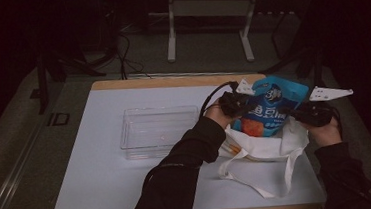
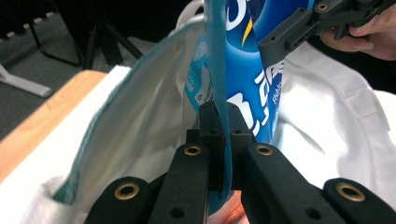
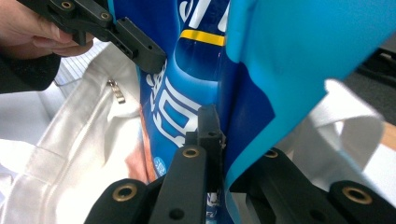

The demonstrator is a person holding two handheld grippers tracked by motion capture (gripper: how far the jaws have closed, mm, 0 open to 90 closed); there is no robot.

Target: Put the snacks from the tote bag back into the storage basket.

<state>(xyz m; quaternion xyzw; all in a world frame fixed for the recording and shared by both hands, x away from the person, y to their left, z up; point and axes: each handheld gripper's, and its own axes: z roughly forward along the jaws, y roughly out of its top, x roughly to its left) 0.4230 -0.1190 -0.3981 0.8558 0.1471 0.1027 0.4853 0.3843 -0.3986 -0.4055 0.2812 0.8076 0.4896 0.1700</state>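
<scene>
Both claws pinch a glossy blue snack pouch [image 1: 273,106] upright.

High view dim, edges black — gripper views brighter, close foreground soft

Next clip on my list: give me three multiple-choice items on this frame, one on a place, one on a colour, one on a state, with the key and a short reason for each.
1. Where is the clear plastic tray?
A. Inside the bag
B. On the table, left of the white cloth bag
C. On the floor

2. What is the snack pouch's main colour?
A. Blue
B. Red
C. Green

3. What state is the left hand-held gripper in?
A. Open, holding nothing
B. Shut on the bag's strap
C. Shut on the pouch's edge

Key: 1 B, the tray sits on the white tabletop beside the bag. 2 A, blue shows in all views. 3 C, its jaws pinch the pouch's edge in the left gripper view.
</scene>
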